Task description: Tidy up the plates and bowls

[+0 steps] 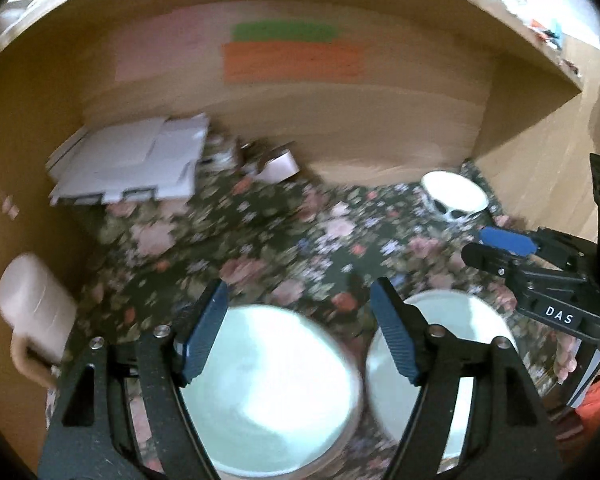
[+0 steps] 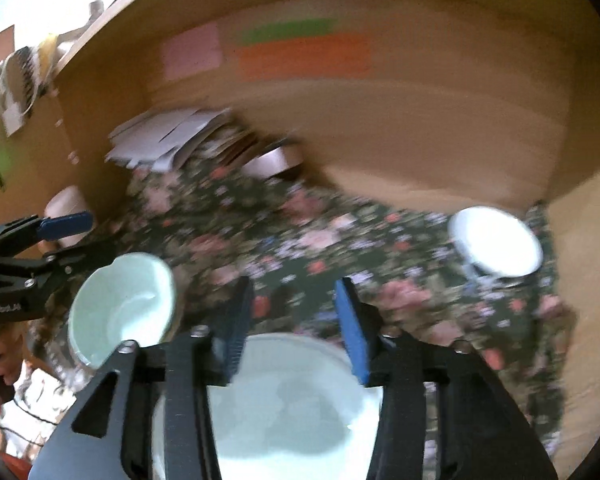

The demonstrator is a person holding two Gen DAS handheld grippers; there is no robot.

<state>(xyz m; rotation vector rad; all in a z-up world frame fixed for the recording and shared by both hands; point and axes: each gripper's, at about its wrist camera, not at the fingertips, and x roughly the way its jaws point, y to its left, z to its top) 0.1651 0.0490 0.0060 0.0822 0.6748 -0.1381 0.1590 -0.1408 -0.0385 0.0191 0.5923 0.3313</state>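
Both views are motion-blurred. In the left wrist view, my left gripper [image 1: 298, 322] is open and empty above a pale green bowl [image 1: 272, 392]. A second white dish [image 1: 472, 328] lies just right of it, under the right finger. A small white patterned bowl [image 1: 456, 196] stands at the back right. My right gripper [image 1: 500, 250] shows at the right edge. In the right wrist view, my right gripper [image 2: 290, 318] is open and empty over a white dish [image 2: 296, 408]. The green bowl [image 2: 120, 312] is to its left, by my left gripper [image 2: 70, 236]. The small white bowl [image 2: 496, 242] stands far right.
A floral cloth [image 1: 260, 240] covers the surface inside a wooden alcove [image 1: 340, 132]. White cardboard sheets [image 1: 132, 164] lie at the back left, a tape roll [image 1: 278, 166] beside them. A pink mug [image 1: 32, 308] stands at the left wall.
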